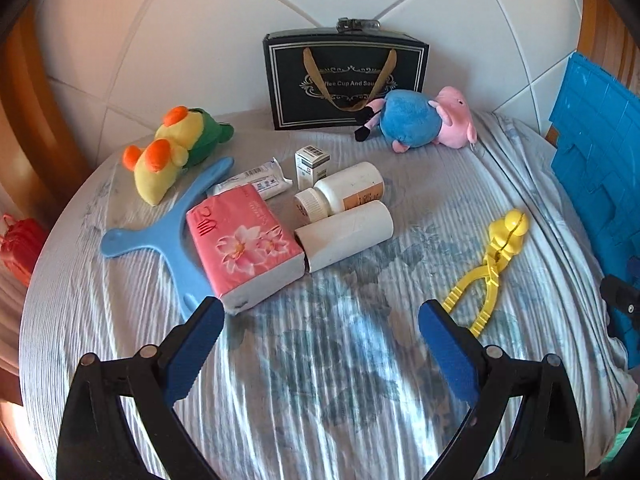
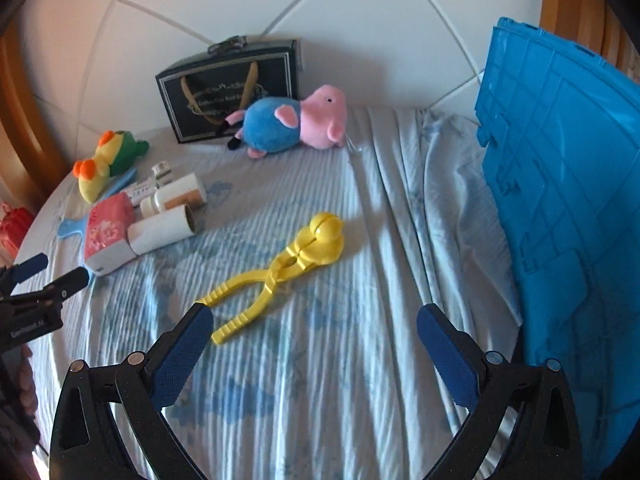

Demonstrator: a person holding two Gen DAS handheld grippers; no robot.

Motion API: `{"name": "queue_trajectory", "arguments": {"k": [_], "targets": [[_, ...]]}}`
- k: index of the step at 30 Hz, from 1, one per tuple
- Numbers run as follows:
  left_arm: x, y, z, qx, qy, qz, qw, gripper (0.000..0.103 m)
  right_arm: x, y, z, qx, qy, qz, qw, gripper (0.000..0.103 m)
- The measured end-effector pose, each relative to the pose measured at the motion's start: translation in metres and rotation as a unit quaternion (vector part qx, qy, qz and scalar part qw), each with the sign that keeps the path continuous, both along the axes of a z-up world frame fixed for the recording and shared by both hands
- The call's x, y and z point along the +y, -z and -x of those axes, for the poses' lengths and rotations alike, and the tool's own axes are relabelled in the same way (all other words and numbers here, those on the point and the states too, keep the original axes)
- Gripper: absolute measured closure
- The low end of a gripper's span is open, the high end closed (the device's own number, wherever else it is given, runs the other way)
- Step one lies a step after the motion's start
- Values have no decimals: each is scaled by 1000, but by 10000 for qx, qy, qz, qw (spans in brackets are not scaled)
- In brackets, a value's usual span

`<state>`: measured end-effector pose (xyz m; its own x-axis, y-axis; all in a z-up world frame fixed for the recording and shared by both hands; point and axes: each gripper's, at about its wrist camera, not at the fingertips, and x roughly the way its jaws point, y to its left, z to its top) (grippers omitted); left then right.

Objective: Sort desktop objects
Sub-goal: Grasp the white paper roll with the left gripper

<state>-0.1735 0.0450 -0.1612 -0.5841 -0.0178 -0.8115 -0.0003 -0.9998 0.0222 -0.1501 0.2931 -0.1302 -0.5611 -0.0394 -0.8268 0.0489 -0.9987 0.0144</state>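
On a striped sheet lie a pink tissue pack [image 1: 243,240], a white roll [image 1: 346,234], a white bottle [image 1: 340,192], a small box [image 1: 312,165], a tube [image 1: 256,180], a blue boomerang-shaped toy [image 1: 168,232], a yellow-green plush [image 1: 172,148] and a pink-blue pig plush [image 1: 420,118]. The yellow snowball tongs [image 2: 280,272] lie just ahead of my right gripper [image 2: 314,320], which is open and empty. My left gripper [image 1: 322,314] is open, empty, just short of the tissue pack. The left gripper also shows in the right wrist view [image 2: 52,272].
A black gift box [image 1: 346,80] with gold handles stands at the back against a white padded headboard. A blue plastic crate [image 2: 560,220] rises at the right edge. A red bag [image 1: 18,248] sits off the left edge. Bare sheet lies in front of both grippers.
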Motion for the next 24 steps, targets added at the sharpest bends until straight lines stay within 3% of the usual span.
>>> {"name": "queue_trajectory", "arguments": {"k": [6,10,15,19,22,24], "targets": [[16,35,79,-389,498,450,9970,4,-1,41,48,-429,282,-157,9986,0],[27,60,111,-752,808,624,9919,5,2,60,68,-626,450,-77,9970,0],[39,96,128,-1248,972,1143,9808,19,-4,83,80,-858,454,-133,9952,0],[30,93,124,-1371,656,615,9865,40,-10,98,88,-1028,433,-78,9937,0],[22,91,107,-1589,285,-202,9867,54,-11,103,94,-1114,552,75,9922,0],[21,93,93,-1681,89,-656,9835,57,-12,105,99,-1133,630,219,9913,0]]}}
